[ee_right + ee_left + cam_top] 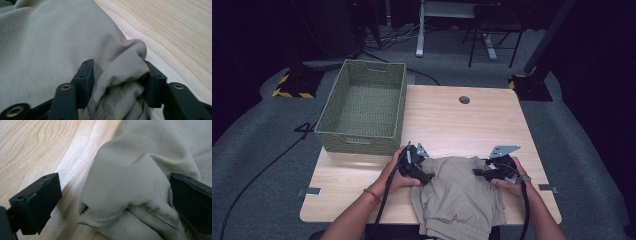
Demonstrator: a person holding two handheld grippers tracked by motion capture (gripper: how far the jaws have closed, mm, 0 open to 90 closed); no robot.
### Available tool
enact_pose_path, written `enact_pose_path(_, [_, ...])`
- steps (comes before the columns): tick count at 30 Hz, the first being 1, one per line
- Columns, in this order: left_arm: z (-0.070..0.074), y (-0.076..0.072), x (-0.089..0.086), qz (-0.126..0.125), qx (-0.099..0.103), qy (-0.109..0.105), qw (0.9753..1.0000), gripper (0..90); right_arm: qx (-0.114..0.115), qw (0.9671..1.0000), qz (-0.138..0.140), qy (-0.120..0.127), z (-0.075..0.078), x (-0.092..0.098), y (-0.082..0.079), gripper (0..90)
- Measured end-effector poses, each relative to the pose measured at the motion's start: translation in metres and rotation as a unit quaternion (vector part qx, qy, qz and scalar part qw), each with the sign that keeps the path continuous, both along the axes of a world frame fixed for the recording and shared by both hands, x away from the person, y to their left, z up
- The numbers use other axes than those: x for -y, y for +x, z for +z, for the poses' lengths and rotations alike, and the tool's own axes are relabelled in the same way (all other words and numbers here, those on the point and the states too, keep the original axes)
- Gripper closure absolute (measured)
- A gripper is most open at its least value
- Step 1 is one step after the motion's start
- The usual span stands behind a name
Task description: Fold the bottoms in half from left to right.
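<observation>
A crumpled pair of khaki trousers point(459, 197) lies on the wooden worktop point(452, 120), at its near edge and well in front of the woven basket point(364, 107) that stands at the far left corner. The left gripper point(428, 176) sits at the trousers' left upper corner; its jaws stand wide apart around a bunched fold of fabric, one jaw touching the cloth and the other clear of it over bare wood. The right gripper point(478, 173) is at the trousers' right upper corner, its jaws pinched onto a gathered fold of the cloth.
</observation>
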State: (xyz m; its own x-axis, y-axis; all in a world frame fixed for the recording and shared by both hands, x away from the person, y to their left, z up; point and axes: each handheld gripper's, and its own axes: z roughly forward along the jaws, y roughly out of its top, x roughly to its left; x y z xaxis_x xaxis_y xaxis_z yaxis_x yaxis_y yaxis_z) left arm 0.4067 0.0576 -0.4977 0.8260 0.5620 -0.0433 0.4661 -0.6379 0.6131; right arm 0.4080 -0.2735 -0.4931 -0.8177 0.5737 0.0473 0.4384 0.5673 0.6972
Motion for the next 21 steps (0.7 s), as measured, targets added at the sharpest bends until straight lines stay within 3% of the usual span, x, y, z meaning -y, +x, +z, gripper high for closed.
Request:
enact_pose_path(2, [0.000, -0.004, 0.000, -0.010, 0.007, -0.011, 0.9999, 5.9, 0.001, 1.0000, -0.001, 0.001, 0.000, -0.002, -0.002, 57.8])
enact_pose_path(7, [0.003, -0.012, 0.000, -0.046, 0.015, -0.032, 0.9983, 35.3, 0.015, 0.9999, -0.003, -0.001, 0.001, -0.003, -0.006, 67.0])
enact_pose_path(10, [0.003, -0.013, -0.001, -0.061, 0.012, -0.045, 0.9971, 54.1, 0.018, 0.9998, -0.006, 0.004, 0.000, -0.002, -0.007, 71.1])
enact_pose_path(13, [0.003, -0.012, -0.002, -0.065, 0.004, -0.052, 0.9965, 65.8, 0.018, 0.9997, -0.009, 0.012, -0.001, 0.000, -0.006, 74.1])
enact_pose_path(16, [0.003, -0.014, 0.000, -0.071, 0.005, -0.050, 0.9962, 73.3, 0.024, 0.9996, -0.009, 0.013, 0.000, 0.001, -0.007, 76.2])
enact_pose_path(21, [0.003, -0.015, 0.002, -0.071, 0.013, -0.046, 0.9963, 76.8, 0.036, 0.9992, -0.009, 0.017, 0.004, 0.003, -0.009, 77.9])
